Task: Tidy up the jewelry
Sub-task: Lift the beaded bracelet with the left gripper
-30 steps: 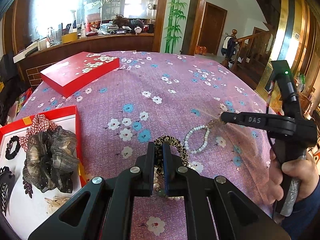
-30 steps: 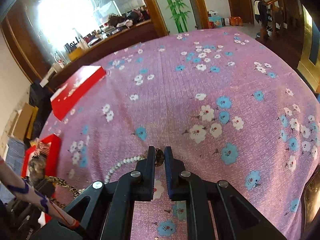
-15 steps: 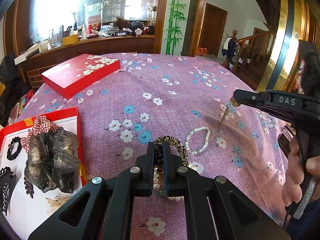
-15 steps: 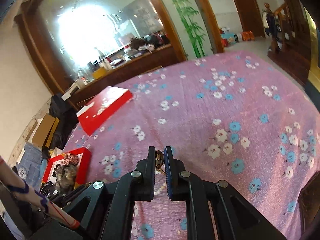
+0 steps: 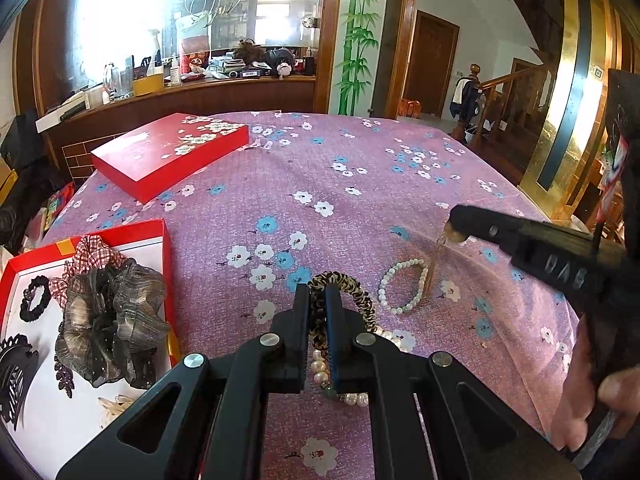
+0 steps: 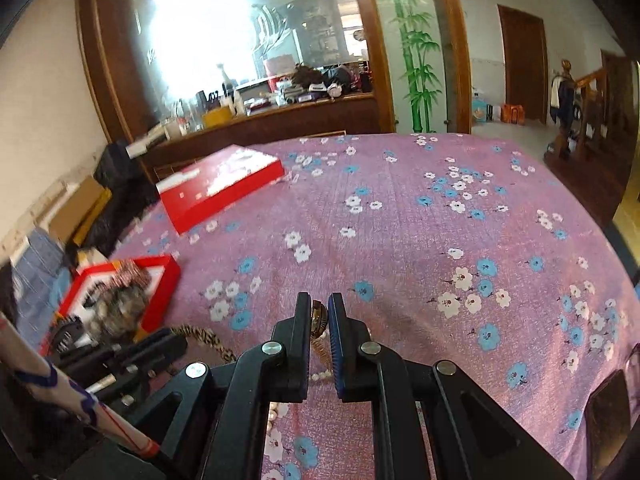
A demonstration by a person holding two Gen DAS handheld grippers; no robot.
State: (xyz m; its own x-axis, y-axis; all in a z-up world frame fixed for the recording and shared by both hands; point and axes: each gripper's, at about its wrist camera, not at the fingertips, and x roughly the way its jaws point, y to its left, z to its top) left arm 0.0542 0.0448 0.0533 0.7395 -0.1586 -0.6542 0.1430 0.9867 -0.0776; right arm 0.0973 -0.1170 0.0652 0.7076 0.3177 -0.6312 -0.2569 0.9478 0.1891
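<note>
My right claw (image 6: 319,316) pinching gold pendant (image 6: 319,315), lifted above cloth right of red tray (image 5: 164,248). Left claw (image 5: 317,312) clamped on leopard scrunchie (image 5: 352,288), right of tray. Step: carrying pendant. Next: swing left, drop inside tray.

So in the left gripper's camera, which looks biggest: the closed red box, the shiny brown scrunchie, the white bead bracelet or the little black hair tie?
Biggest to smallest, as they look:
1. closed red box, though it lies farthest away
2. brown scrunchie
3. white bead bracelet
4. black hair tie

The last two look close in size, so that order is unsure.
</note>
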